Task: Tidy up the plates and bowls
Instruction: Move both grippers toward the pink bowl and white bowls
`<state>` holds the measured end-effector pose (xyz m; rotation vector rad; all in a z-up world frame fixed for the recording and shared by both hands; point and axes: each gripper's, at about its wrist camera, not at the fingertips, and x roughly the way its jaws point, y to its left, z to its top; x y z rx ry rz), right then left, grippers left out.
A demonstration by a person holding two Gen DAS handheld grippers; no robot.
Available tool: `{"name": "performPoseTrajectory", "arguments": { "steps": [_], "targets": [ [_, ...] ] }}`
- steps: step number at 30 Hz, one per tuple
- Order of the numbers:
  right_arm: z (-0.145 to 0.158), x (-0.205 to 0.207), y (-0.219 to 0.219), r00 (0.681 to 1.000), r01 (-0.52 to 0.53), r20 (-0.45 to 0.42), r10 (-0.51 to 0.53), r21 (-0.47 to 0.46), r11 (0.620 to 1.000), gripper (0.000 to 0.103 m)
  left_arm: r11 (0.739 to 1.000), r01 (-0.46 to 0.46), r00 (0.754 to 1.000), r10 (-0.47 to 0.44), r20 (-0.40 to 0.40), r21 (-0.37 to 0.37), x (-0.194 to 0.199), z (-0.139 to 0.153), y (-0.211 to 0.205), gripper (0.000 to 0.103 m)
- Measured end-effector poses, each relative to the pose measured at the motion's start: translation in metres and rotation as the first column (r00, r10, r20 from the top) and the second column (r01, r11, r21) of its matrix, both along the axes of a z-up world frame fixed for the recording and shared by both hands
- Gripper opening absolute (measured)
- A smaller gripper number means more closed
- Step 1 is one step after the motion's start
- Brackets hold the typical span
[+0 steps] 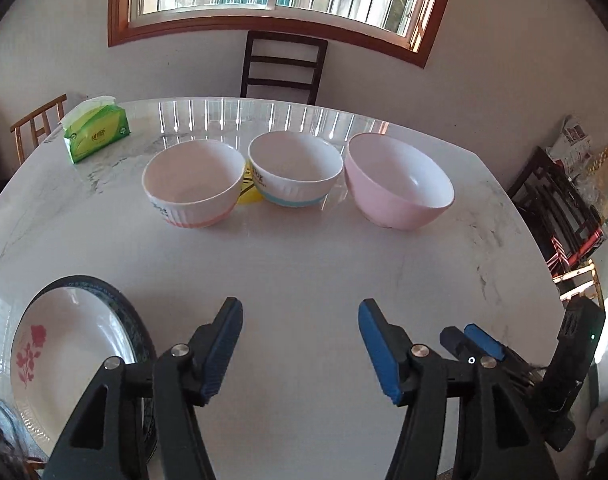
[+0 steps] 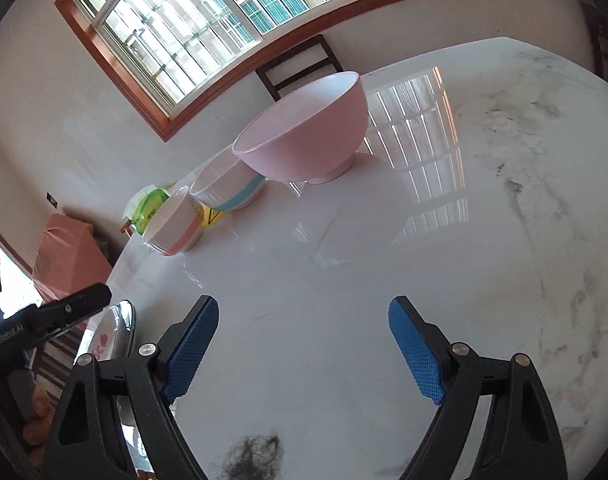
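Peeking yellow item (image 1: 251,192) behind bowls (image 1: 194,188)

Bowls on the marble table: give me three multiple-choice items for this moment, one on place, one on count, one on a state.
1. Where does the pink bowl stand in the row, in the left wrist view?
A. right end
B. middle
C. left end

2. How many bowls stand on the table?
A. two
B. three
C. five

3. What does the left hand-held gripper hold?
A. a bowl
B. the flowered plate
C. nothing

Key: 1 A, it stands right of the blue-banded bowl. 2 B, those two plus the orange-banded bowl. 3 C, only bare tabletop shows between its open jaws; the flowered plate lies apart.
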<state>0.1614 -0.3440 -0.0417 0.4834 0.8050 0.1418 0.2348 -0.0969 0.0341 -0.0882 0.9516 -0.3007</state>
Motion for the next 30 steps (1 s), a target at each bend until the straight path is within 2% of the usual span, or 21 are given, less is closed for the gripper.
{"name": "performPoseTrajectory", "arguments": {
  "steps": [2,4,8,10,14,18,27,30],
  "targets": [
    [0.005,0.004,-0.01,1.0,-0.008,-0.015,0.008,-0.051,0.999,0.074,1.0,0.019,1.0,-0.019,0.003,-0.011,0.021,0.012,-0.013,0.062],
    [0.014,0.011,-0.023,1.0,-0.022,-0.023,0.021,-0.05,0.998,0.072,1.0,0.03,0.999,-0.03,0.038,-0.003,0.042,0.024,-0.025,0.062],
    [0.04,0.032,-0.046,0.999,-0.04,-0.031,0.037,-0.08,0.996,0.071,0.998,0.067,0.995,-0.068,0.066,0.02,0.084,0.04,-0.051,0.062],
    [0.051,0.046,-0.058,0.998,-0.05,-0.049,0.048,-0.057,0.997,0.071,0.994,0.097,0.993,-0.1,0.061,0.045,0.106,0.041,-0.066,0.062],
    [0.067,0.077,-0.076,0.994,-0.059,-0.088,0.058,-0.015,0.998,0.071,0.988,0.151,0.988,-0.152,-0.001,0.04,0.15,0.033,-0.09,0.062],
    [0.071,0.108,-0.081,0.99,-0.067,-0.128,0.067,0.002,0.998,0.071,0.979,0.176,0.984,-0.176,-0.014,0.104,0.184,0.025,-0.11,0.062],
    [0.055,0.149,-0.081,0.978,-0.057,-0.198,0.061,0.028,0.998,0.069,0.955,0.241,0.97,-0.234,-0.062,0.172,0.225,-0.001,-0.134,0.062],
    [0.053,0.156,-0.079,0.977,-0.057,-0.206,0.06,0.021,0.998,0.069,0.957,0.253,0.966,-0.241,-0.091,0.145,0.233,-0.011,-0.136,0.062]
  ]
}}
